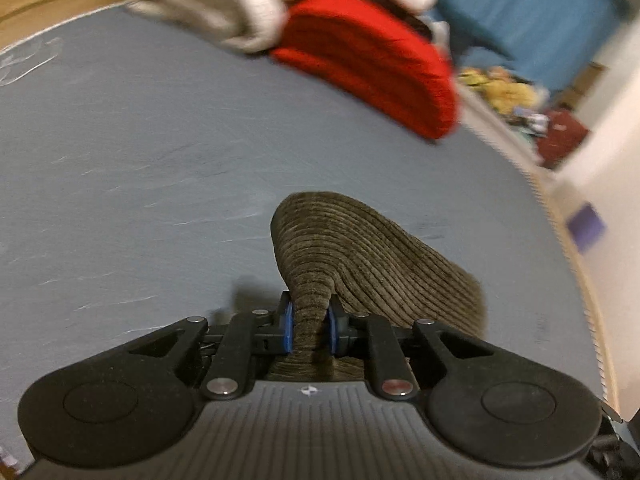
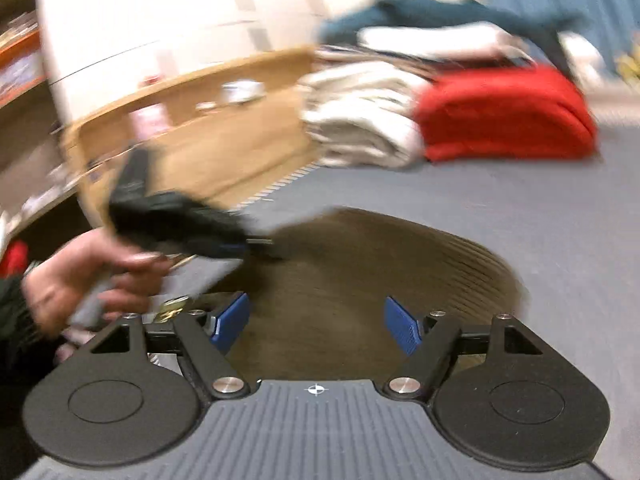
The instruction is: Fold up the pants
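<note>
The pants (image 1: 360, 252) are brown ribbed corduroy on a grey-blue bed surface (image 1: 140, 160). My left gripper (image 1: 311, 326) is shut on a bunched fold of the pants, with cloth squeezed between its blue pads. In the right wrist view the pants (image 2: 360, 280) lie spread just ahead. My right gripper (image 2: 318, 326) is open and empty above them, blue pads wide apart. The left gripper (image 2: 224, 236) and the person's hand (image 2: 92, 280) show blurred at the left, at the pants' edge.
A folded red garment (image 1: 380, 68) and beige folded clothes (image 1: 224, 12) sit at the far side of the bed. They also show in the right wrist view, red (image 2: 508, 116) and beige (image 2: 360, 120). A wooden bed frame (image 2: 224, 120) borders the left.
</note>
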Motion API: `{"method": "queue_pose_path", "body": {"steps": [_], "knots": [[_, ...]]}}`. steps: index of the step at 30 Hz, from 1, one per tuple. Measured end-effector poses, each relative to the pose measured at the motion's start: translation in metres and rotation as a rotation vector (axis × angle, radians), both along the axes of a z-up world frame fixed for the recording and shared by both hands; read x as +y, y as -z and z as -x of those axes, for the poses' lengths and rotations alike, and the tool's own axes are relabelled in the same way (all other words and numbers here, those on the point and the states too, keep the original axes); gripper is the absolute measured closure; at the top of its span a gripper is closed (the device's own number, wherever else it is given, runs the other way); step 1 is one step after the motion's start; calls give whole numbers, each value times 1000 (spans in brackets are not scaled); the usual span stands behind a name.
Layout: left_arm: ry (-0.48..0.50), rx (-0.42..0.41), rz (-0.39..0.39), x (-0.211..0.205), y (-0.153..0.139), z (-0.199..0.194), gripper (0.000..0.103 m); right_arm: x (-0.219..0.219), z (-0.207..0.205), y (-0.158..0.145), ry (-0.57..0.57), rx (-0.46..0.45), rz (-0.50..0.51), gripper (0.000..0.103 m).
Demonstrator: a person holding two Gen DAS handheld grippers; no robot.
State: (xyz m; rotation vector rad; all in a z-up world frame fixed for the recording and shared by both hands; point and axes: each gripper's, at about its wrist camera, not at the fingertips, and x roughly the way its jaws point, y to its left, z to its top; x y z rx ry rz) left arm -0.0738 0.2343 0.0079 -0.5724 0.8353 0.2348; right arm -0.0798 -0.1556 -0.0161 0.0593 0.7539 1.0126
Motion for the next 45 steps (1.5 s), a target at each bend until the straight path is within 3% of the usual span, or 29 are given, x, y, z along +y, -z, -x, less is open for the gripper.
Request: {"method": "queue_pose_path", "body": {"steps": [4, 6, 10, 15, 19, 22, 24, 26, 28, 30, 34, 37, 42, 45], "knots": [[-115, 52, 27, 37, 9, 6, 28, 2, -21, 36, 158, 94, 151, 21], [-98, 71, 75, 45, 18, 1, 17, 4, -32, 58, 193, 209, 181, 17], [-48, 149, 93, 42, 38, -17, 10, 10, -46, 94, 231, 384, 201, 17], [5, 241, 122, 37, 72, -27, 10, 19, -43, 115, 229, 474, 180, 14], [21, 243, 171, 40, 88, -32, 9, 25, -49, 124, 210, 501, 166, 17], [31, 232, 192, 38, 92, -33, 20, 26, -50, 123, 191, 479, 171, 39], [49, 220, 158, 35, 89, -33, 29, 28, -49, 118, 185, 450, 169, 59], [75, 198, 120, 29, 83, -33, 40, 27, -46, 108, 199, 402, 159, 65], [82, 158, 138, 19, 74, -33, 53, 24, -43, 93, 205, 358, 133, 67], [111, 119, 153, 7, 68, -37, 57, 16, -43, 79, 214, 333, 103, 67], [196, 69, 148, -32, 58, -57, 58, -19, -45, 51, 260, 298, 55, 67], [269, 38, 133, -74, 51, -74, 60, -56, -45, 35, 286, 216, 74, 67], [374, -25, 136, -137, 41, -98, 63, -121, -56, 19, 381, 156, 98, 67], [455, -80, 63, -177, 37, -99, 63, -160, -65, 13, 438, 115, 111, 67]]}}
